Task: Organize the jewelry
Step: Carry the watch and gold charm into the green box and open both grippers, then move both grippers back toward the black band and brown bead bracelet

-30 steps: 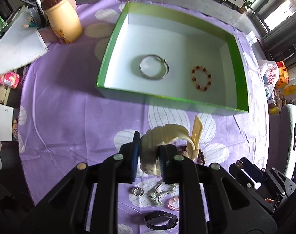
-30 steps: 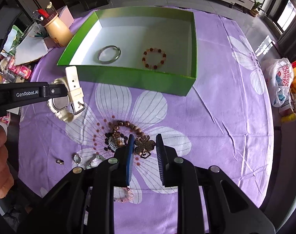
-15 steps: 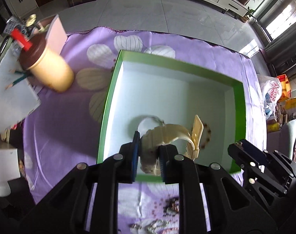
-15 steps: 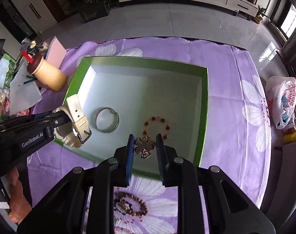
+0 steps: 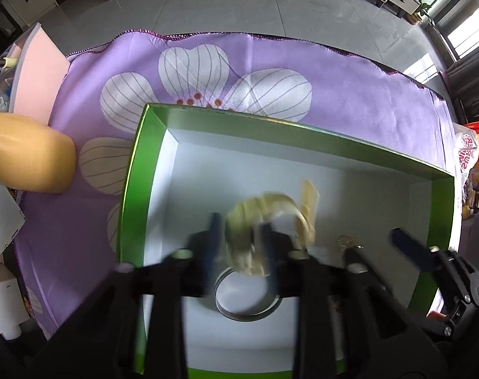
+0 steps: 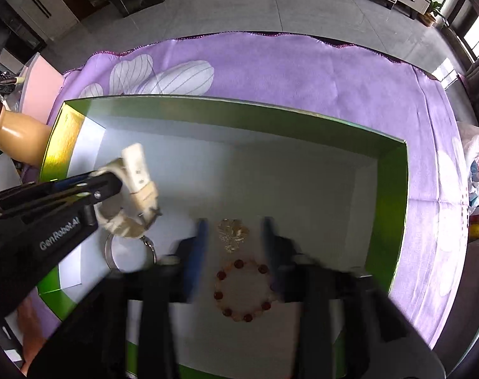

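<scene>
Now, near to far, with the risk at each:

Left gripper (image 5: 239, 240): jaws are opening and blurred; the cream wristwatch (image 5: 264, 224) is between them, and whether a pad is touching it I cannot tell. It sits low over the floor of the green box (image 5: 135, 170).

Silver bangle (image 5: 245, 300): lies on the box floor right under the watch. Risk: the watch lands on it, tangling strap and hoop or knocking the bangle aside.

Right gripper (image 6: 234, 240): jaws are opening wide; the gold flower brooch (image 6: 233, 232) is between them with clear gaps on both sides, so nothing is gripped.

Red bead bracelet (image 6: 242, 290): lies on the box floor just on the near side of the brooch. Risk: the brooch may bounce or slide onto the beads and snag them.

Spacing: the grippers work near each other inside the box. Risk: widening jaws or lifting hands could clip one another, or drag the strap out.

Box walls: green and low. Risk: a jaw catching the rim could shift the box on the purple floral cloth (image 6: 302, 66) covering the tabletop.

Tan cup (image 5: 27, 164): beside the box, well clear.
</scene>
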`<state>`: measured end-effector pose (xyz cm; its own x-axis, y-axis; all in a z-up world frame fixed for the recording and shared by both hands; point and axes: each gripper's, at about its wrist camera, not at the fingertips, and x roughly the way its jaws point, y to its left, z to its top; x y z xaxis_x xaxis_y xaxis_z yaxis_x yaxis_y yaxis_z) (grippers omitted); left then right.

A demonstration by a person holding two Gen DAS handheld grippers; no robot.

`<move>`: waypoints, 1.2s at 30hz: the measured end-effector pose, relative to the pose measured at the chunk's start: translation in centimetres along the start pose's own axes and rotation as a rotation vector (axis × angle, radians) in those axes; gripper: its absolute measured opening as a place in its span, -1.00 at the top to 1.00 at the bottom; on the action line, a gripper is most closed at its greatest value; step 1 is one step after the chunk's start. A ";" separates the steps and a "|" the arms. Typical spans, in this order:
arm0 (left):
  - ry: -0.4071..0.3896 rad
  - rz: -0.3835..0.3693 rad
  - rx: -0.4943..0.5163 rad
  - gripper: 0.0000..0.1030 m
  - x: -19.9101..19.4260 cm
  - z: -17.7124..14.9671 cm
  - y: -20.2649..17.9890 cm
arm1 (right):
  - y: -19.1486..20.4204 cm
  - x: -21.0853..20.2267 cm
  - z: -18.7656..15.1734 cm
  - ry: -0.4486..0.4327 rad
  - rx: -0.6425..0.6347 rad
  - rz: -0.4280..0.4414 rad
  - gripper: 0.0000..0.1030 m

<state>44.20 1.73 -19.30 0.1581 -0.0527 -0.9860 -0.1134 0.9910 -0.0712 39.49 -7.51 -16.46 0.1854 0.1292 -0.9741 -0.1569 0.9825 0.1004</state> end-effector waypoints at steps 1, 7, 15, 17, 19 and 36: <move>-0.022 0.014 0.002 -0.44 -0.3 0.0 0.0 | 0.1 -0.4 0.0 -0.022 -0.001 -0.012 -0.73; -0.078 0.023 0.018 -0.49 -3.0 -0.6 -0.1 | 0.1 -2.8 -0.4 -0.052 -0.002 -0.005 -0.73; -0.192 -0.003 0.034 -0.49 -10.8 -7.2 2.0 | -0.2 -11.5 -7.7 -0.217 -0.063 -0.047 -0.73; -0.212 0.003 0.034 -0.49 -12.5 -10.3 2.6 | -0.5 -13.3 -10.7 -0.240 -0.084 -0.050 -0.73; -0.226 0.011 0.044 -0.49 -13.9 -13.7 3.3 | -0.6 -14.6 -14.0 -0.254 -0.101 -0.045 -0.73; -0.081 0.049 0.213 -0.17 -10.2 -38.2 1.5 | 1.1 -11.6 -27.6 -0.166 -0.201 -0.100 -0.66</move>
<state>5.00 -0.99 -15.13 0.2365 -0.0026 -0.9716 0.0854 0.9962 0.0181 10.36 -11.63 -10.69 0.3631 0.0698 -0.9291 -0.3162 0.9472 -0.0524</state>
